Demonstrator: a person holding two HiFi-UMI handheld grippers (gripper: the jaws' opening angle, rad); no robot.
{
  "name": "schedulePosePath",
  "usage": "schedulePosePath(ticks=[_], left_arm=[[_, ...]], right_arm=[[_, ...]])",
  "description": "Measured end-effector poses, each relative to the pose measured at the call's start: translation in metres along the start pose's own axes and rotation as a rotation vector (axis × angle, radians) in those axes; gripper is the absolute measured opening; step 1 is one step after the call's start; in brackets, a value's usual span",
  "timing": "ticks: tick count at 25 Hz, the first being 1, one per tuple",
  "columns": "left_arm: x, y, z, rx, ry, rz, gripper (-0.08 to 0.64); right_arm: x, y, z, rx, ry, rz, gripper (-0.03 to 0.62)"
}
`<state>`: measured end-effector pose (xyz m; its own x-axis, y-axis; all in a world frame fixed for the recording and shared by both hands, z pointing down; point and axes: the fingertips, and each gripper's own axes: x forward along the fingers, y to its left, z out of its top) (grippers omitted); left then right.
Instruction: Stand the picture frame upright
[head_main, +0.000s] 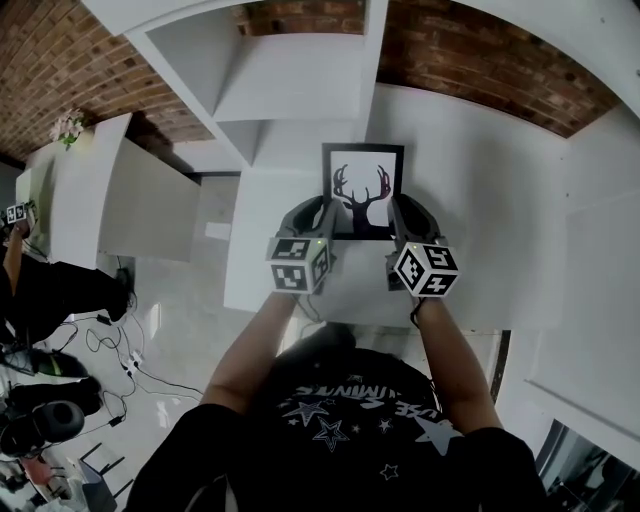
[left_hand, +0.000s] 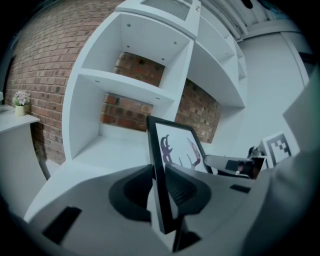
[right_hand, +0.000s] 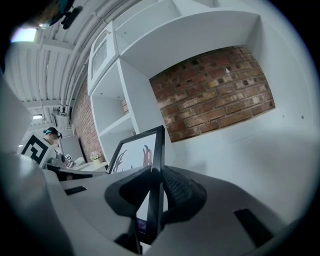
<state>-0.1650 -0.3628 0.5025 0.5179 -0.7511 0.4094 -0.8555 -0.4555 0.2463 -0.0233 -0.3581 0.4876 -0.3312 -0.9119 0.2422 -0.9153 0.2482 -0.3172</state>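
A black picture frame (head_main: 362, 190) showing a dark antlered deer head is held between my two grippers over the white shelf top (head_main: 470, 200). My left gripper (head_main: 318, 218) is shut on the frame's left edge, which runs between its jaws in the left gripper view (left_hand: 159, 172). My right gripper (head_main: 402, 218) is shut on the right edge, again seen between its jaws (right_hand: 156, 172). The frame (left_hand: 176, 145) stands nearly upright, picture side facing me. I cannot tell whether its bottom edge touches the shelf. The frame's glass (right_hand: 131, 152) shows in the right gripper view.
White shelving compartments (head_main: 290, 80) rise just behind the frame against a brick wall (head_main: 480, 60). A white counter (head_main: 90, 190) with a small flower pot (head_main: 68, 128) stands at left. Cables (head_main: 110, 345) lie on the floor, and another person (head_main: 30, 280) is at far left.
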Motion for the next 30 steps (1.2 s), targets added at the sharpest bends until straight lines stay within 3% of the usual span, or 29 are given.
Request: schedulePosePath(ticks=[30], left_arm=[[0.052, 0.032, 0.022, 0.092, -0.069, -0.026, 0.083]], right_arm=[[0.053, -0.015, 0.001, -0.037, -0.037, -0.032, 0.08]])
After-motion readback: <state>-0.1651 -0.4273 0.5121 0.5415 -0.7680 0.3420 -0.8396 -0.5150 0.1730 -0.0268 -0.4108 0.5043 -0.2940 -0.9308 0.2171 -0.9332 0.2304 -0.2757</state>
